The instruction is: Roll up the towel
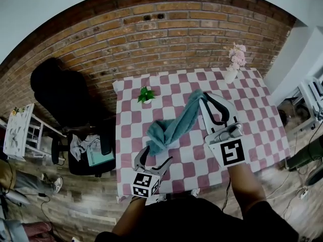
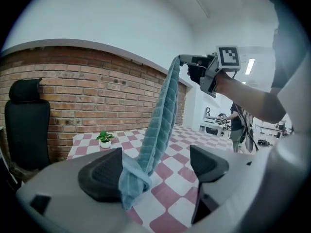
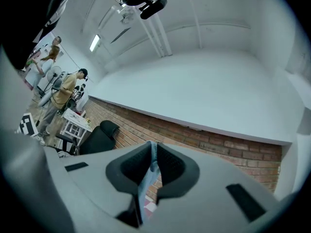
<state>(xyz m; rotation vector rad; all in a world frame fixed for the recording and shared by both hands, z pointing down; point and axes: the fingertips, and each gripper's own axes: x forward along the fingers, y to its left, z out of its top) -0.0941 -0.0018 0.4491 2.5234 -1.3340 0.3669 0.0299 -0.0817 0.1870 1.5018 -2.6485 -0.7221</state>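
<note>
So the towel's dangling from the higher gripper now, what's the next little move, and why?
Probably close the left gripper on the lower end of the towel. The right gripper pinches the top end high over the table, while the bunched bottom end hangs between the left jaws, which stand apart. Gripping both ends would let it be spread flat for rolling.

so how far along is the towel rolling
Nothing is rolled yet. Done: the teal towel is up off the checkered table. In hand: the right gripper pinches its top end; the bunched lower end hangs against one pad of the open left gripper. Left: lay it flat and roll it.
</note>
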